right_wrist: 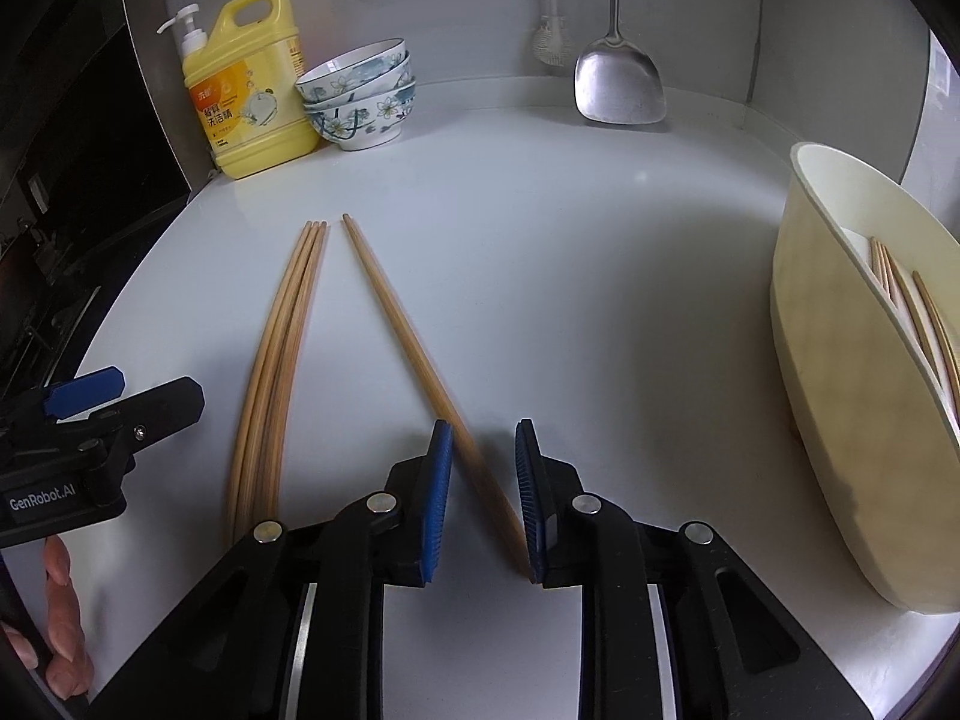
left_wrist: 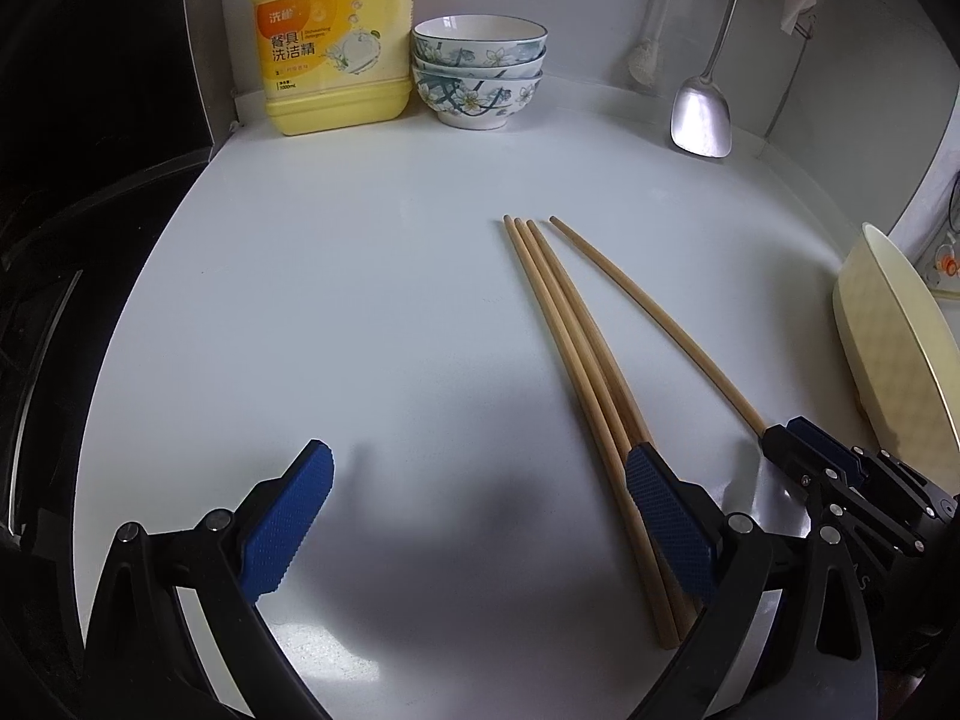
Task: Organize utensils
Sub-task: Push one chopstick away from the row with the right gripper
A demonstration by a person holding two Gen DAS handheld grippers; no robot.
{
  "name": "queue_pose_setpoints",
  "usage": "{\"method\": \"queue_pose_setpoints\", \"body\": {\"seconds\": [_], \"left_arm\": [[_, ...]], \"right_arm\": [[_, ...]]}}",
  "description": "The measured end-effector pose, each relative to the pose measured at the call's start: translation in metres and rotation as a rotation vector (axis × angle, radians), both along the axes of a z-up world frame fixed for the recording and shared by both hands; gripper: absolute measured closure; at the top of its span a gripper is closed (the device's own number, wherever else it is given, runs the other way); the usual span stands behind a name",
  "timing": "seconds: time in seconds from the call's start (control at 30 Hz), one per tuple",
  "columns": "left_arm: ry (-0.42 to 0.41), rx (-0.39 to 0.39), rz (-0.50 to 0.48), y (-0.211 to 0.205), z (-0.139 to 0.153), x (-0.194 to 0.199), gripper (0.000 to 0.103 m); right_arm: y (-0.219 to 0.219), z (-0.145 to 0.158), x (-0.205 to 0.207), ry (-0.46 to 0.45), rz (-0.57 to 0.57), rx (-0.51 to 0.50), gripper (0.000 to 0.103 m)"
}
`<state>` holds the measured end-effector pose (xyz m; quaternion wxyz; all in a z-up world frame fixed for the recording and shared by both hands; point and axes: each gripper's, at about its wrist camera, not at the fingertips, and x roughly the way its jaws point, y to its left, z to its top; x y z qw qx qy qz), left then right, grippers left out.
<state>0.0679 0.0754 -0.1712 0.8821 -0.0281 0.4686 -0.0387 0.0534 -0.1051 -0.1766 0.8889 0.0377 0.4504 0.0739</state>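
Observation:
Three wooden chopsticks (left_wrist: 564, 336) (right_wrist: 288, 324) lie bundled on the white counter (left_wrist: 360, 300). A single chopstick (left_wrist: 648, 312) (right_wrist: 402, 324) lies to their right. My right gripper (right_wrist: 483, 426) (left_wrist: 783, 429) stands narrowly open around its near end. The stick runs slantwise between the blue pads, and a gap shows beside it. My left gripper (left_wrist: 480, 480) (right_wrist: 159, 387) is wide open and holds nothing; its right finger (left_wrist: 666, 516) hovers over the bundle's near end. A cream utensil holder (right_wrist: 840, 420) (left_wrist: 870, 348) at the right has several chopsticks (right_wrist: 924, 324) in it.
At the back stand a yellow detergent bottle (left_wrist: 333, 48) and three stacked flowered bowls (left_wrist: 480, 72). A metal spatula (left_wrist: 702, 114) and a brush (left_wrist: 645, 60) hang on the wall. A dark stove (left_wrist: 90, 180) borders the counter's left edge. A hand (right_wrist: 63, 612) shows at the lower left.

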Motion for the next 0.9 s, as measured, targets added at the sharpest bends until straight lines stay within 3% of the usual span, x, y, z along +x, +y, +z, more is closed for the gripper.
{"method": "queue_pose_setpoints", "body": {"seconds": [0.23,0.3,0.33,0.9], "left_arm": [[0.020,0.007,-0.007,-0.008,-0.007,0.002,0.007],[0.023,0.015,-0.009,-0.010,-0.010,0.002,0.007],[0.025,0.018,-0.010,-0.010,-0.011,0.002,0.007],[0.037,0.033,0.022,-0.009,-0.017,0.007,0.005]], "right_arm": [[-0.002,0.005,-0.006,-0.040,-0.004,0.034,0.081],[-0.005,0.008,-0.009,-0.053,-0.024,0.031,0.069],[-0.007,0.009,-0.010,-0.068,-0.036,0.033,0.055],[-0.003,0.010,-0.008,-0.074,-0.025,0.014,0.055]]}}
